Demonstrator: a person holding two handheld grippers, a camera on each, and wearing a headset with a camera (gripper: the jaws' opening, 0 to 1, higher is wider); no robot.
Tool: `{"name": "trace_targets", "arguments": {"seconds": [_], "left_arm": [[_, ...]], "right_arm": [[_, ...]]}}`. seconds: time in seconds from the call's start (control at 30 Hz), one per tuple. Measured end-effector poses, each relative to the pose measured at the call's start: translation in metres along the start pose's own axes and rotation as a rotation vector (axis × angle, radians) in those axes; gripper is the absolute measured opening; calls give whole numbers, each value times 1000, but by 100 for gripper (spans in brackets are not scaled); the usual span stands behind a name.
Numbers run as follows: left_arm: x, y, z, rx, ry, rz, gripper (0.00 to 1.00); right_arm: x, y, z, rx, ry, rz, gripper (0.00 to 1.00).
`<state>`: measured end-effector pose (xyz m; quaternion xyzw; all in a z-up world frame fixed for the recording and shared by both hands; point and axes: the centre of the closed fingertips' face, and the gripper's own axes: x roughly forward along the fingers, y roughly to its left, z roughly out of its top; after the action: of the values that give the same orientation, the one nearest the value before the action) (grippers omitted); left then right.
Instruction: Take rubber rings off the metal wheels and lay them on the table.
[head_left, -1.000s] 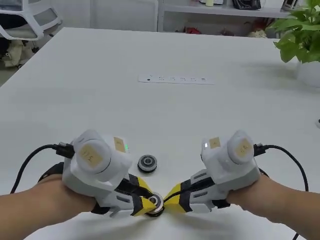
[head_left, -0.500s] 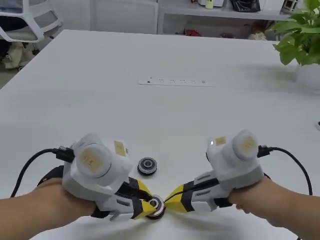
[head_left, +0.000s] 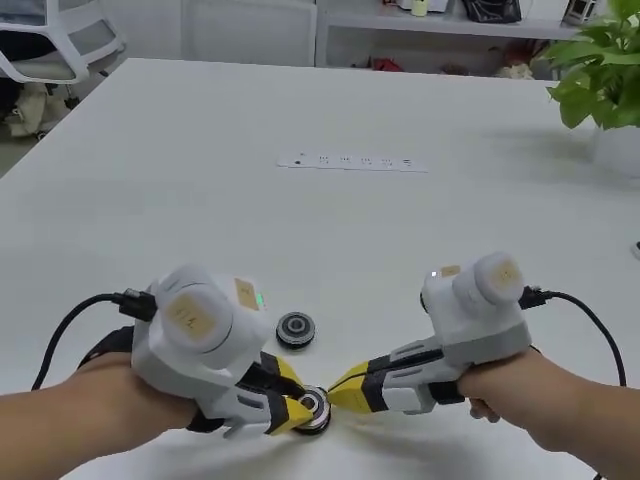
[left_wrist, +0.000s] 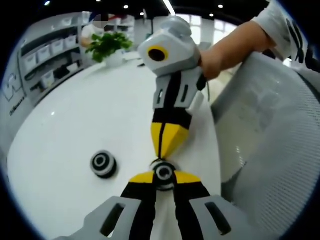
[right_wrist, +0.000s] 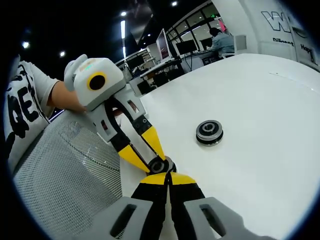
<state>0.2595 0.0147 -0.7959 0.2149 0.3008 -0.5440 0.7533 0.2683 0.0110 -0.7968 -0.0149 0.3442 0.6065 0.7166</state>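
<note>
A small metal wheel (head_left: 314, 405) with a black rubber ring sits low over the table's near edge, and my left gripper (head_left: 300, 412) is shut on it from the left. In the left gripper view the wheel (left_wrist: 164, 172) sits between that gripper's yellow tips. My right gripper (head_left: 338, 392) comes in from the right, its jaws pressed together on the black ring at the wheel's rim (right_wrist: 161, 165). A second wheel (head_left: 295, 329), with its ring on, lies flat on the table just behind; it is also in the left gripper view (left_wrist: 103, 164) and the right gripper view (right_wrist: 209, 131).
A white power strip (head_left: 352, 161) lies mid-table. A potted plant (head_left: 600, 60) stands at the far right corner and an office chair (head_left: 60, 40) at the far left. Cables trail from both grippers. A mesh chair (left_wrist: 270, 125) is close behind the table edge.
The right gripper's body has swung a little to the right and upward while its tips stay at the wheel. The left gripper and both wheels have barely moved.
</note>
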Motion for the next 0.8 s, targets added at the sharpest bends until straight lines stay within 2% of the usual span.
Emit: {"name": "trace_targets", "arguments": {"seconds": [0.13, 0.8], "left_arm": [[0, 1, -1, 5, 9, 2, 13], [-1, 1, -1, 11, 0, 8, 12]], "right_arm": [[0, 1, 0, 7, -2, 2, 0], [1, 2, 2, 43, -13, 18, 0]]}}
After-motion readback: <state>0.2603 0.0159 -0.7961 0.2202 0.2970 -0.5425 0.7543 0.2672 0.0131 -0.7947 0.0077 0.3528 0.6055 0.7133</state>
